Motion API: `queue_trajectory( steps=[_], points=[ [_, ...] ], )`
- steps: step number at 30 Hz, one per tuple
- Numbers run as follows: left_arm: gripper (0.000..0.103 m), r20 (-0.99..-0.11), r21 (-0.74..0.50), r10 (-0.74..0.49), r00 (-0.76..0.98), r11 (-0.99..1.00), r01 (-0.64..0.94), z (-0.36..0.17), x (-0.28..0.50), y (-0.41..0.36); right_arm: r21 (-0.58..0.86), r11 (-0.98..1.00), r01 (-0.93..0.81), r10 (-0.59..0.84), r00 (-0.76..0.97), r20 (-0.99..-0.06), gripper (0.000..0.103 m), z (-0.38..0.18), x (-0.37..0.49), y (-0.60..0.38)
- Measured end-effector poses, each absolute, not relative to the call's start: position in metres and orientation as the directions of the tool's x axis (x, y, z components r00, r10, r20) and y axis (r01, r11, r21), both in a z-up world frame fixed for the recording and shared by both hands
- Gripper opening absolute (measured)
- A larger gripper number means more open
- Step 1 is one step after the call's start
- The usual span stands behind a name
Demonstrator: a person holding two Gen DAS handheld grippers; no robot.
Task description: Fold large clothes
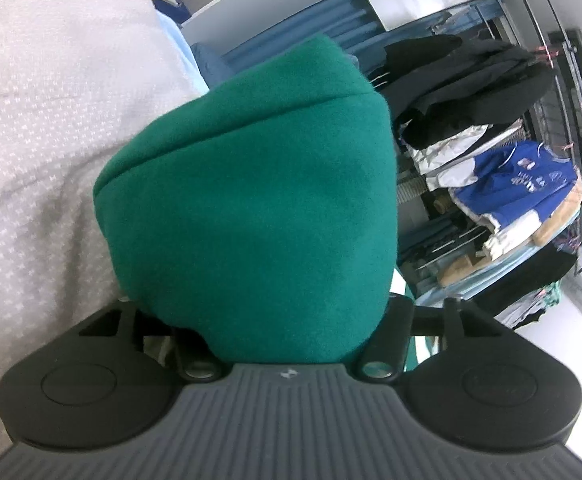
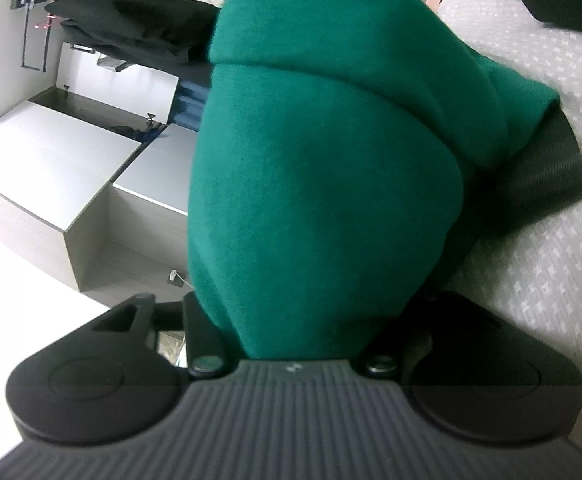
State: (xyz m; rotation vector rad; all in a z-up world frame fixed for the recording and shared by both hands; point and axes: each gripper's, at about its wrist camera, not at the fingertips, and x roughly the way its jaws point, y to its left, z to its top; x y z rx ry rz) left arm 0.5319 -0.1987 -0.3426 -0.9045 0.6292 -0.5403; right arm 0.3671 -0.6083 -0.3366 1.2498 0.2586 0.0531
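Between my left gripper's (image 1: 251,208) jaws sits a thick wad of a green fleece garment (image 1: 259,152). It swells out over both fingers and hides them, so I cannot tell whether I am pinching it or whether it merely rests there. My right gripper (image 2: 371,152) is the same. The same green cloth (image 2: 311,184) fills the gap, and only one dark, textured finger (image 2: 551,160) pokes out from under a draped fold. The other finger is buried, so I cannot tell that grip either.

Just past the cloth, the white dotted bedspread (image 1: 51,128) runs along one side of each view (image 2: 551,300), and the garment lies close against it. At the right finger it seems to touch the spread.

The fleece shows stacked layers and a thick banded edge doubled over itself. I judge at least one fold is made and the bundle is carried at both ends. Laying it flat, letting go, squaring the edges and any last fold are, by my guess, still to come.

Farther off hang dark jackets (image 1: 471,76) and a blue-and-white jersey (image 1: 523,188) on a crowded rack. Pale cabinets (image 2: 51,152) stand on the other side.
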Motion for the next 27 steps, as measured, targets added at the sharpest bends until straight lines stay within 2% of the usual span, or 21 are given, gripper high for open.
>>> queue_trajectory(
  steps=[4,6,12,16,19,27],
  points=[
    [0.069,-0.3,-0.84,-0.674,0.675,0.522,0.148,-0.331,0.524,-0.191,0.935,0.307,0.175,0.173,0.956,-0.236,0.055,-0.321,0.366,-0.606],
    [0.07,-0.325,-0.826,-0.678,0.66,0.543,0.151,-0.324,0.518,-0.187,0.92,0.323,0.221,0.155,0.947,-0.282,0.061,-0.312,0.358,-0.603],
    [0.07,-0.396,-0.774,-0.67,0.629,0.612,0.164,-0.305,0.482,-0.166,0.865,0.388,0.319,0.105,0.917,-0.386,0.061,-0.268,0.329,-0.589],
    [0.07,-0.465,-0.666,-0.613,0.638,0.718,0.205,-0.273,0.448,-0.158,0.799,0.471,0.374,0.05,0.893,-0.447,0.061,-0.238,0.296,-0.579],
    [0.07,-0.487,-0.608,-0.584,0.65,0.761,0.227,-0.243,0.424,-0.148,0.75,0.547,0.372,0.008,0.894,-0.449,0.062,-0.207,0.274,-0.572],
    [0.07,-0.432,-0.486,-0.54,0.722,0.814,0.319,-0.126,0.341,-0.128,0.596,0.777,0.2,-0.026,0.958,-0.287,0.062,-0.108,0.202,-0.524]
  ],
)
